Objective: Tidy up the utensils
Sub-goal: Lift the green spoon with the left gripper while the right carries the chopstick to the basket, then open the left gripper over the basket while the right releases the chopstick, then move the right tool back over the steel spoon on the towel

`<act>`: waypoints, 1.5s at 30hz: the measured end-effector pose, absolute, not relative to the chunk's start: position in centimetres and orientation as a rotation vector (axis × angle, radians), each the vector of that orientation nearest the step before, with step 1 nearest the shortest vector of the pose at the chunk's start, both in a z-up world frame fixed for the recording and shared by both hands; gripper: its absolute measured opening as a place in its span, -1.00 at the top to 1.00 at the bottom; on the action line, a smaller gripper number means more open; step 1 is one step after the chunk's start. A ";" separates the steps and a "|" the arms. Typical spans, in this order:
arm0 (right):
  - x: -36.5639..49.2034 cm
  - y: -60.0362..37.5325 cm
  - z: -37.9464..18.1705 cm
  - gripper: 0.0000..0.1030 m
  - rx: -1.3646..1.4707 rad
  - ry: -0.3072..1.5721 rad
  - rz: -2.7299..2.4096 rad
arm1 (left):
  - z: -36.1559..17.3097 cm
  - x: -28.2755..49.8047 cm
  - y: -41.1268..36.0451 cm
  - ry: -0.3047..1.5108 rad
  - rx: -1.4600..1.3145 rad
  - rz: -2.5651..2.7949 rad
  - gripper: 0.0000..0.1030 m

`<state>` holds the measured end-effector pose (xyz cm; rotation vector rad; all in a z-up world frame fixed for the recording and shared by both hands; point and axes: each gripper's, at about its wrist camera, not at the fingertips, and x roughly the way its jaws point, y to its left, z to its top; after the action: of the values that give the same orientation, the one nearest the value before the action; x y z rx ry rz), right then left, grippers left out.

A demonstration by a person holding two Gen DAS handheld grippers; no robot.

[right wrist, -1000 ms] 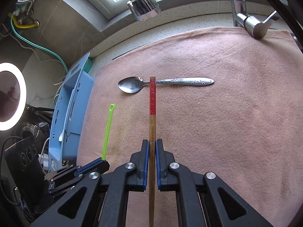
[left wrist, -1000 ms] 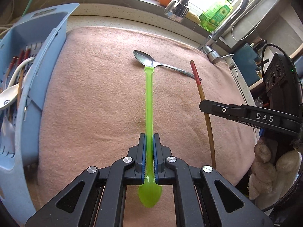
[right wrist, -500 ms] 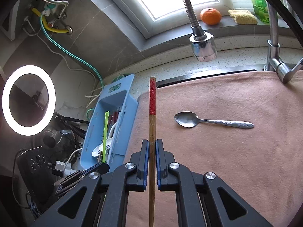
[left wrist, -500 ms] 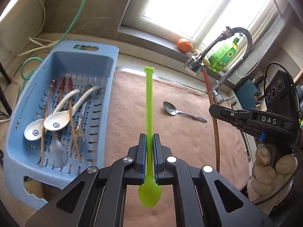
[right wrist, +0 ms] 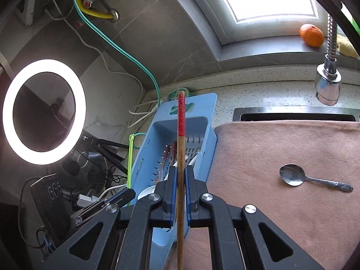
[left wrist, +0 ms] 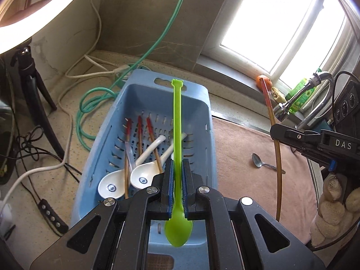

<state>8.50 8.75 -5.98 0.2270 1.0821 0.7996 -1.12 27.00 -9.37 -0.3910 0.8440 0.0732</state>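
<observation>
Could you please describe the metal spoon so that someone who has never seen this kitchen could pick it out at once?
Start at the pink cloth spread beside the blue basket. The metal spoon lies flat on it, alone, with its bowl toward the basket. It is the only shiny steel utensil with a patterned handle; the white spoons lie inside the basket, and the green spoon is clamped in the left gripper.

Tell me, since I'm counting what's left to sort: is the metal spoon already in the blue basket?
No, the metal spoon lies on the pink towel, outside the blue basket.
</observation>
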 end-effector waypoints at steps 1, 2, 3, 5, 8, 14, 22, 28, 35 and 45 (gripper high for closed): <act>8.6 9.3 -6.1 0.88 0.227 1.086 0.805 | -9.4 -1.0 27.3 0.844 -0.389 0.078 0.90; 8.7 9.9 -6.1 0.88 0.225 1.089 0.810 | -9.5 -0.8 27.5 0.845 -0.388 0.081 0.90; 8.8 10.4 -6.2 0.88 0.219 1.090 0.812 | -9.5 -0.7 27.8 0.845 -0.388 0.084 0.90; 9.0 11.4 -6.5 0.88 0.209 1.095 0.813 | -9.6 -0.5 28.2 0.848 -0.385 0.089 0.90; 9.5 12.7 -7.0 0.88 0.204 1.111 0.815 | -9.8 -0.2 28.7 0.854 -0.383 0.096 0.90; 10.4 14.6 -7.9 0.88 0.193 1.132 0.821 | -10.2 0.3 29.7 0.862 -0.388 0.117 0.90; 11.5 15.4 -8.5 0.80 0.179 1.158 0.812 | -10.3 0.9 30.1 0.868 -0.387 0.132 0.64; 11.8 14.3 -8.4 0.49 0.194 1.153 0.802 | -10.2 1.0 30.2 0.868 -0.391 0.141 0.59; 12.3 12.6 -8.4 0.42 0.191 1.151 0.787 | -10.2 1.3 29.6 0.872 -0.394 0.131 0.59; 13.4 8.2 -9.5 0.35 0.127 1.154 0.743 | -9.5 0.7 26.9 0.870 -0.378 0.100 0.45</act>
<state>13.38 8.20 -9.48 0.1271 1.1540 0.7429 0.66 26.91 -9.50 -0.3783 0.8700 0.1002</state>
